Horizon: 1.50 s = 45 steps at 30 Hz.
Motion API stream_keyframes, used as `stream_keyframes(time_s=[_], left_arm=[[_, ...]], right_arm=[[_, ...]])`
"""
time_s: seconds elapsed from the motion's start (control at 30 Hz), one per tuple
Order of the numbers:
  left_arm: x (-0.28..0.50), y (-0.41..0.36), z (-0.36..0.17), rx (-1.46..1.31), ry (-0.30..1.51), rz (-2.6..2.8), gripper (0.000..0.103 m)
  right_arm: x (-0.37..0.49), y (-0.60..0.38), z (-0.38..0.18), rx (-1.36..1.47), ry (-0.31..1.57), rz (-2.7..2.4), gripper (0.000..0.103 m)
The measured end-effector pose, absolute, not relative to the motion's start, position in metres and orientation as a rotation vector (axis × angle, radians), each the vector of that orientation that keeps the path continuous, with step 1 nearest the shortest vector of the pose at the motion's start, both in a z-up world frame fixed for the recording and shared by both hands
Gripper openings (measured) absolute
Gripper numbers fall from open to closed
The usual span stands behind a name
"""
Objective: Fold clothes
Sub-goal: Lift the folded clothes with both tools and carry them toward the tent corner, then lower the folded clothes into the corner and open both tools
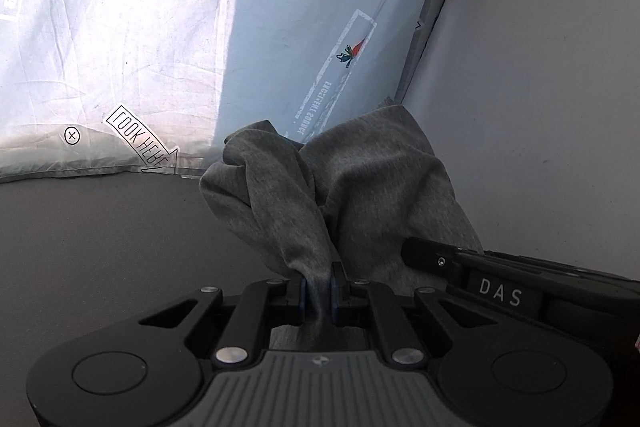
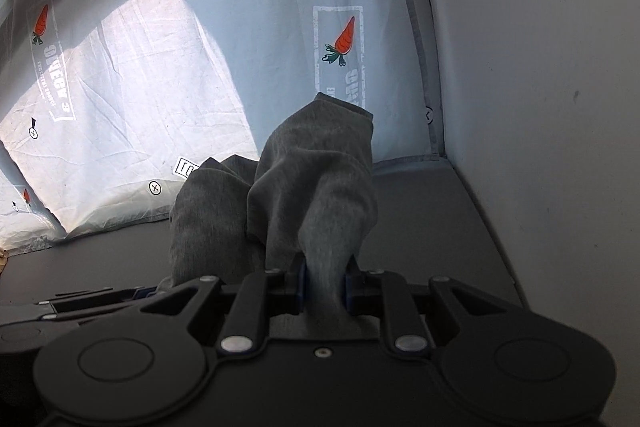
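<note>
With the left gripper [image 1: 319, 285] and right gripper [image 2: 325, 281] fingers clamped on the grey garment [image 1: 340, 187], maintain equal tension and level alignment above the dark surface [image 1: 100, 235].

The counter [image 1: 92, 239] was a dark grey, matte, flat surface that filled the lower part of both views. Behind it hung a pale printed sheet [image 2: 248, 27], creased and translucent. The sheet carried carrot emblems [image 2: 343, 41], faint block lettering seen reversed, small circled cross marks [image 1: 72, 136] and an arrow-shaped label [image 1: 140, 141]. Daylight fell through the sheet in a bright angled patch [image 2: 132, 99]; the remainder lay in bluish shade. A grey seam strip [image 2: 418, 59] bordered the sheet on the right. Beyond the strip stood a plain light-grey wall [image 2: 540, 87] with a few small dark specks.
</note>
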<state>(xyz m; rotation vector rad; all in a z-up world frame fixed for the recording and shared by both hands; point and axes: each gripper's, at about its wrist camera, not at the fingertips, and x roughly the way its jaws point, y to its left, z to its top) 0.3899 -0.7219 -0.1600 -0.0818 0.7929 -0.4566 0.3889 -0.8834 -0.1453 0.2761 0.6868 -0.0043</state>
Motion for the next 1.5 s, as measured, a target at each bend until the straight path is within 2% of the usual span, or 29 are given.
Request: stream_keyframes(time_s=[0.27,0.33,0.4,0.47,0.57,0.67,0.7,0.73,0.87,0.93,0.97,1.0,1.03,1.13,1.2,1.3,1.5], left_arm=[[0.475,-0.745,-0.224,-0.15,0.913,-0.399,0.012],[0.487,-0.741,-0.247,-0.143,0.953,-0.361,0.013],[0.494,-0.73,-0.261,-0.166,0.968,-0.362,0.024],[0.506,-0.712,-0.265,-0.259,0.956,-0.403,0.024],[0.506,-0.7,-0.265,-0.284,0.929,-0.42,0.035],[0.504,-0.708,-0.269,-0.224,0.939,-0.419,0.043],[0.505,-0.711,-0.271,-0.209,0.946,-0.415,0.05],[0.506,-0.712,-0.271,-0.208,0.949,-0.414,0.051],[0.501,-0.705,-0.248,-0.164,0.914,-0.421,0.052],[0.489,-0.694,-0.227,-0.159,0.854,-0.411,0.06],[0.481,-0.687,-0.214,-0.156,0.824,-0.404,0.067],[0.47,-0.679,-0.201,-0.152,0.793,-0.399,0.073],[0.459,-0.672,-0.187,-0.146,0.765,-0.394,0.075],[0.415,-0.642,-0.148,-0.122,0.674,-0.389,0.082],[0.38,-0.619,-0.125,-0.091,0.608,-0.374,0.094],[0.328,-0.583,-0.102,-0.057,0.534,-0.335,0.103],[0.217,-0.519,-0.068,0.011,0.382,-0.201,0.103]], right_arm=[[0.463,-0.922,-0.208,0.221,0.784,-0.073,0.019],[0.471,-0.927,-0.225,0.172,0.828,-0.133,0.029],[0.466,-0.928,-0.231,0.146,0.792,-0.186,0.035],[0.459,-0.924,-0.231,0.096,0.742,-0.24,0.036],[0.448,-0.911,-0.226,-0.016,0.66,-0.289,0.037],[0.45,-0.915,-0.244,0.071,0.741,-0.26,0.034],[0.45,-0.917,-0.246,0.099,0.753,-0.274,0.034],[0.449,-0.92,-0.248,0.126,0.764,-0.29,0.034],[0.443,-0.914,-0.219,0.119,0.748,-0.317,0.039],[0.434,-0.903,-0.201,0.103,0.723,-0.311,0.054],[0.43,-0.898,-0.192,0.099,0.714,-0.315,0.059],[0.423,-0.89,-0.183,0.103,0.705,-0.314,0.069],[0.416,-0.882,-0.174,0.109,0.695,-0.311,0.075],[0.386,-0.855,-0.149,0.122,0.664,-0.282,0.088],[0.36,-0.831,-0.136,0.113,0.641,-0.263,0.094],[0.321,-0.797,-0.121,0.119,0.62,-0.244,0.096],[0.251,-0.727,-0.099,0.145,0.59,-0.127,0.096]])
